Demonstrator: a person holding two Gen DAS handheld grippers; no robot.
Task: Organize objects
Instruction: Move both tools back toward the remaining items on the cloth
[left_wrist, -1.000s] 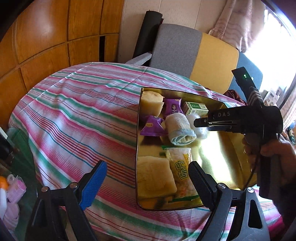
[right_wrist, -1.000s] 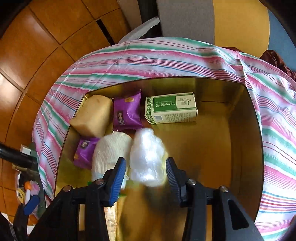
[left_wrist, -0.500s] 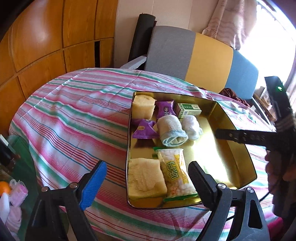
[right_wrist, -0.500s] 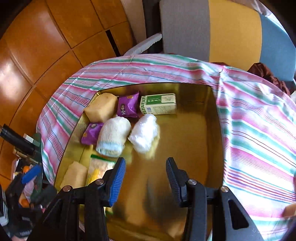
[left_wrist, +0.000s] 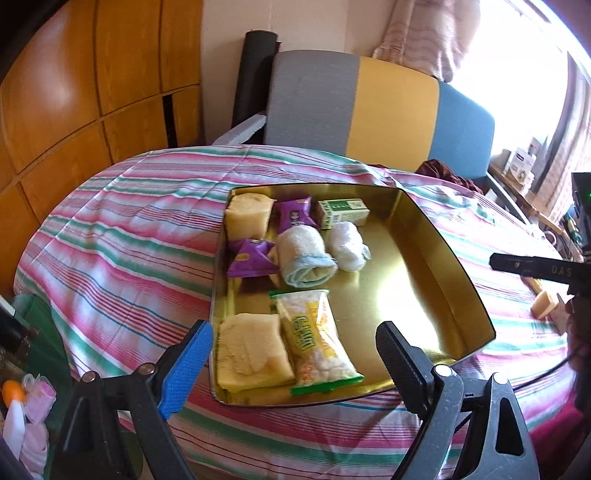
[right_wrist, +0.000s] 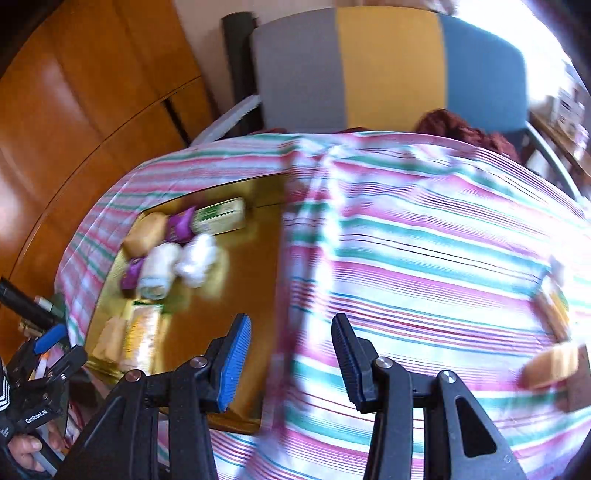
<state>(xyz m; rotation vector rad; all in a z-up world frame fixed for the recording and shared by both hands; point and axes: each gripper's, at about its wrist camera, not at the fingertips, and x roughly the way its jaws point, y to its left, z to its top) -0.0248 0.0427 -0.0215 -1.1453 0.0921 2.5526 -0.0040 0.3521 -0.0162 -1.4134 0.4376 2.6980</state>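
Gold tray (left_wrist: 424, 236) sits mid-table on striped cloth (left_wrist: 129, 229), snacks and 2 rolled towels packed along its left side. Left gripper (left_wrist: 291, 362) hangs wide apart, empty, over the tray's near edge. Right gripper (right_wrist: 291, 354) is part-open, empty, over cloth beyond the tray's right edge. Tan block (right_wrist: 550, 363), at the table's right edge, is judged next: light, spongy, best pinched across its short sides.

gold tray (left_wrist: 424, 221) on table | wrapped snacks, rolled towel (left_wrist: 304, 251) clustered left
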